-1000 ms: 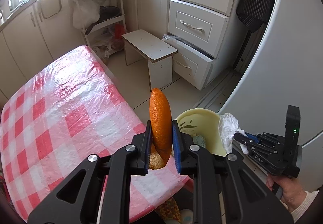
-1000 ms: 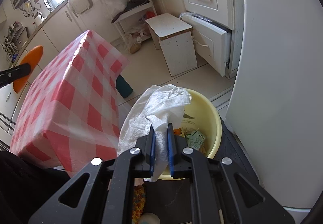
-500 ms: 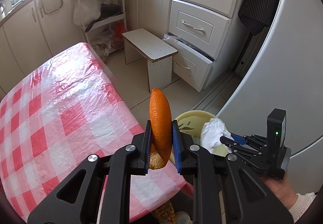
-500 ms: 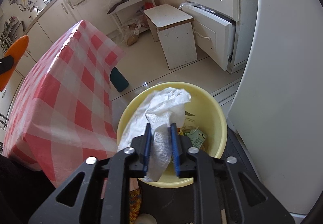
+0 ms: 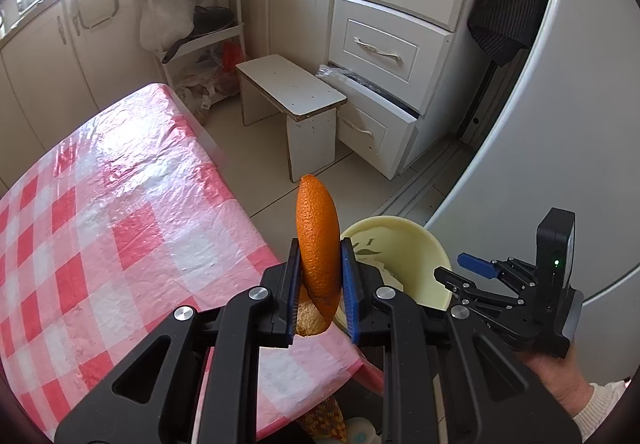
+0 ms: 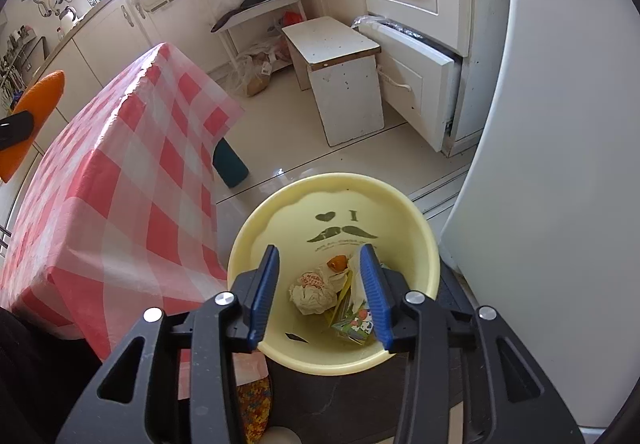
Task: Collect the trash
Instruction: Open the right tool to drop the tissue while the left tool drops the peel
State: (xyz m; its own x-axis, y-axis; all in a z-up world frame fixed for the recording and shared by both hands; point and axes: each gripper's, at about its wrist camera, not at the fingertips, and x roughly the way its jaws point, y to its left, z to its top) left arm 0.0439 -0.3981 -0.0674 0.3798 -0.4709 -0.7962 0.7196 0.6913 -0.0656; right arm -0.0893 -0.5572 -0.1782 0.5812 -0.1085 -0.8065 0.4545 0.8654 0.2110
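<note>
My left gripper (image 5: 319,284) is shut on a piece of orange peel (image 5: 318,244) and holds it over the edge of the red-checked table (image 5: 120,212), just left of the yellow bin (image 5: 404,244). My right gripper (image 6: 322,294) is open and empty directly above the yellow bin (image 6: 424,244). Inside the bin lie a crumpled white tissue (image 6: 312,292), a small carton (image 6: 354,326) and a bit of orange peel (image 6: 337,263). The right gripper also shows in the left wrist view (image 5: 464,272). The held peel shows at the far left of the right wrist view (image 6: 34,116).
A white step stool (image 5: 296,104) stands on the floor beyond the bin. White drawers (image 5: 384,52) with the lowest one ajar are behind it. A white fridge (image 6: 560,164) is close on the right. A shelf rack (image 5: 192,12) stands by the cabinets.
My right gripper moved over the bin, opened and let go of the white tissue, which now lies in the bin. My left gripper still holds the peel, nearly still.
</note>
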